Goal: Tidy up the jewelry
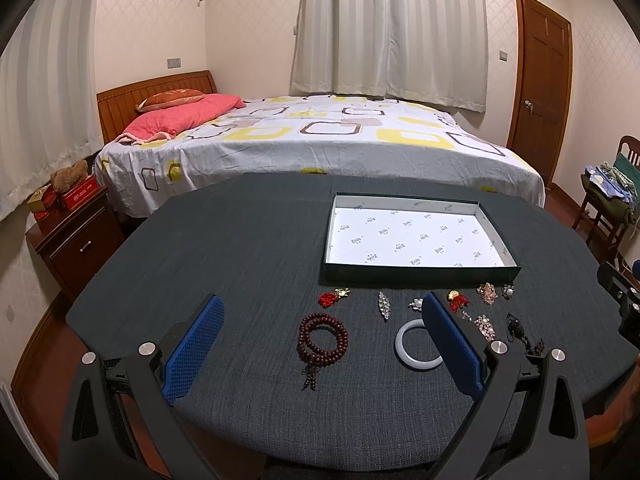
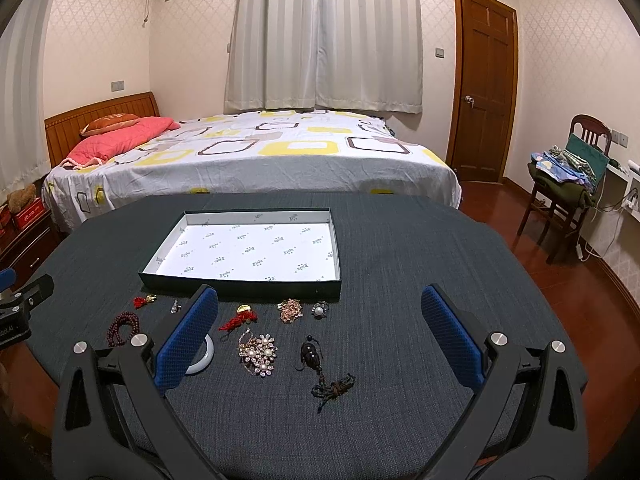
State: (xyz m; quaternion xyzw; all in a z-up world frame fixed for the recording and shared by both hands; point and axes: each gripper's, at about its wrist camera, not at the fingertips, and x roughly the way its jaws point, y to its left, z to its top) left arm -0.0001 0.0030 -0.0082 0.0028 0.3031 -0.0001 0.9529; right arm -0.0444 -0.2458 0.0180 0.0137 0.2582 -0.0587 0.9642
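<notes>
A shallow dark box with a white printed lining (image 1: pixel 420 276) (image 2: pixel 240 286) lies on the dark cloth table. Several jewelry pieces lie in front of it: a red-brown bead bracelet (image 1: pixel 322 336) (image 2: pixel 122 326), a white bangle (image 1: pixel 416 350) (image 2: pixel 204 358), a silver brooch (image 1: pixel 384 306), red tassel charms (image 1: pixel 330 299) (image 2: pixel 236 322), a pearl flower brooch (image 2: pixel 258 354), a pearl ring (image 2: pixel 319 310) and a dark corded pendant (image 2: pixel 316 364). My left gripper (image 1: pixel 322 344) is open above the beads and bangle. My right gripper (image 2: pixel 318 344) is open above the brooch and pendant. Both are empty.
A bed (image 1: pixel 312 140) stands behind the table. A wooden nightstand (image 1: pixel 76 236) with boxes is at the left. A chair with clothes (image 2: pixel 568 184) and a wooden door (image 2: pixel 484 84) are at the right. The table edge (image 2: pixel 520 248) curves away on the right.
</notes>
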